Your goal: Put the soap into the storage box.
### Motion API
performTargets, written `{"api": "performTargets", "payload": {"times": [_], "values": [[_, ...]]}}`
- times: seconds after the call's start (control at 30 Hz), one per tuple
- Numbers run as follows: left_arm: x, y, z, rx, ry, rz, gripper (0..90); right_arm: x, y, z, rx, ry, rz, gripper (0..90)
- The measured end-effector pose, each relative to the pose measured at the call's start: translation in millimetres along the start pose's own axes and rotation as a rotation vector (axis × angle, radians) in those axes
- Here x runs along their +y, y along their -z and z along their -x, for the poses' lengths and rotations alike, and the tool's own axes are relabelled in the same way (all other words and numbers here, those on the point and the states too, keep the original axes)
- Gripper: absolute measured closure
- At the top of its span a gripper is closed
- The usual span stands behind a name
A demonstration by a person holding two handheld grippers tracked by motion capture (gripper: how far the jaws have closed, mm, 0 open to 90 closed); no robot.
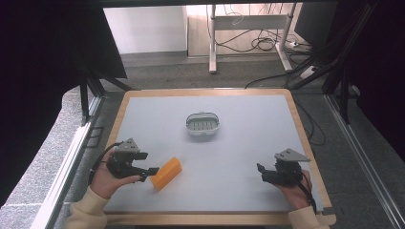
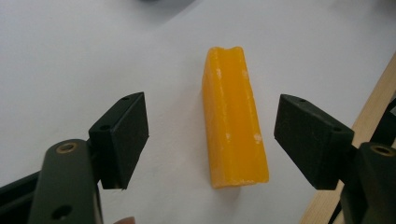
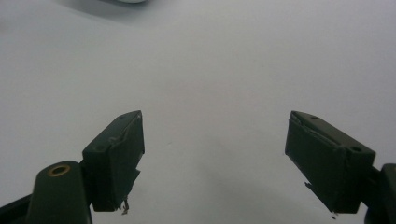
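The yellow bar point(image 2: 233, 116) lies flat on the grey table point(image 1: 239, 157), near its front left edge, between the wide open jaws of the left gripper point(image 1: 152, 173), not touched. If the jaws are closed off-centre, the bar could be pushed aside. The right gripper point(image 1: 261, 171) is held wide open, holding nothing. The small white dish point(image 1: 203, 124) further back looks empty.

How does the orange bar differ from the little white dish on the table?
The orange bar is a solid, long block lying flat on its side; the white dish is a hollow oval with a ridged grey inside. The bar lies near the front edge, right by the left gripper, while the dish sits farther back, mid-table, away from both grippers. Both rest on the grey table, and neither is gripped.
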State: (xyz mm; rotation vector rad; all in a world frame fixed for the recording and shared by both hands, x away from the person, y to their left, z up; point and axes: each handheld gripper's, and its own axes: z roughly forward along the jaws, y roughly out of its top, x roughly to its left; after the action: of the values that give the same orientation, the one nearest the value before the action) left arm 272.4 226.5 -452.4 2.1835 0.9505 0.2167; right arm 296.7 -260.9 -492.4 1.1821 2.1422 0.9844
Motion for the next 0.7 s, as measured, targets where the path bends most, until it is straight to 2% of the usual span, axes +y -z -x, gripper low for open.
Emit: {"api": "performTargets", "payload": {"times": [0.17, 0.47, 0.7], "values": [[3.1, -2.6, 4.5, -0.003, -0.008, 0.001, 25.9, 0.1, -0.1, 0.0, -0.001, 0.001, 0.001, 20.0], [8.5, -12.7, 15.9, 0.004, -0.038, -0.044, 26.0, 0.4, 0.8, -0.2, 0.000, 0.004, 0.004, 20.0], [8.2, -22.8, 18.6, 0.003, -0.029, -0.072, 26.4, 0.2, 0.6, 0.0, -0.002, 0.004, 0.003, 20.0]]}}
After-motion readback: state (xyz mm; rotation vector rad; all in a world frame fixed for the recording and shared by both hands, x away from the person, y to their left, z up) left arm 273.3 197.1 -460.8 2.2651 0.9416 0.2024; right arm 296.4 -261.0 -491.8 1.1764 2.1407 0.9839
